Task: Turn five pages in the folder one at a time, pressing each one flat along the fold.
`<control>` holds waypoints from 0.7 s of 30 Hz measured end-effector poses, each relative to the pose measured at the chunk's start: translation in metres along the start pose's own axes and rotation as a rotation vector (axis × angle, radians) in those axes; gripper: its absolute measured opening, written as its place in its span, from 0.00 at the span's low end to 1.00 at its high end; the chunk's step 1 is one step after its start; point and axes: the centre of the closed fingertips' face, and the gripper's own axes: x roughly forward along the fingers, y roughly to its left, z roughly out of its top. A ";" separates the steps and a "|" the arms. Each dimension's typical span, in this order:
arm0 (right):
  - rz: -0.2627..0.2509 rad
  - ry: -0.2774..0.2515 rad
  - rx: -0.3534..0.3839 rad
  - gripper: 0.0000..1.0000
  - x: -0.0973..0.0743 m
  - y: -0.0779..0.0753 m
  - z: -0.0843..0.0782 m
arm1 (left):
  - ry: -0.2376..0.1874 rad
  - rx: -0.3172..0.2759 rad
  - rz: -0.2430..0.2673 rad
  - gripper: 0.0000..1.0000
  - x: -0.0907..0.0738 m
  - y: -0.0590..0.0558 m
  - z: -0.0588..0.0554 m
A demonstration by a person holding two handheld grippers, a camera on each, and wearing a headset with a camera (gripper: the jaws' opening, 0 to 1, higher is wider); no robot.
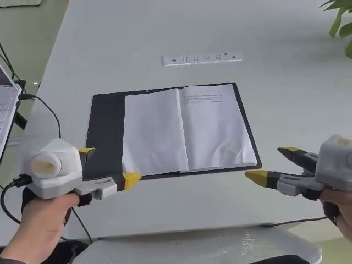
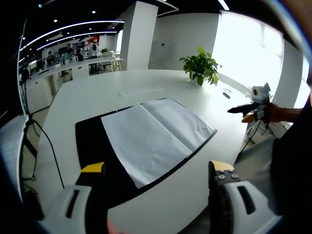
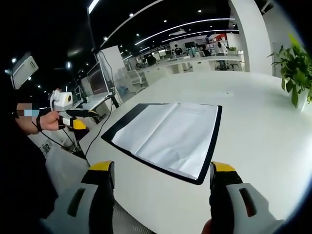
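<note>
Folder (image 1: 173, 129) lies open and flat on the tabletop (image 1: 220, 27). Left gripper (image 1: 109, 165) and right gripper (image 1: 272, 163) hover near it, fingers (image 1: 131, 180) apart and empty. How many pages are turned, I cannot tell.

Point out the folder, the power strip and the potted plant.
folder (image 1: 106, 135): head view, on the bare black left cover.
power strip (image 1: 202, 58): head view, on the middle of its white body.
potted plant (image 2: 201, 67): left gripper view, on its leaves.

I see a white table (image 1: 165, 27) carrying an open black folder (image 1: 107, 132), a power strip (image 1: 202, 58) beyond it, a cable (image 1: 52, 115) on the left, and seemingly a plant (image 2: 200, 68).
</note>
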 end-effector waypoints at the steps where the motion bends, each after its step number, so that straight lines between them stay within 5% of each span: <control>1: -0.001 0.002 0.001 0.80 0.000 -0.001 -0.001 | 0.003 0.007 -0.006 0.85 0.003 -0.002 0.001; 9: -0.013 0.000 0.016 0.80 -0.004 -0.006 -0.003 | -0.001 0.032 -0.066 0.84 0.026 -0.024 0.017; 21: -0.023 0.001 0.042 0.80 -0.008 -0.014 -0.012 | 0.029 0.089 -0.147 0.83 0.052 -0.052 0.023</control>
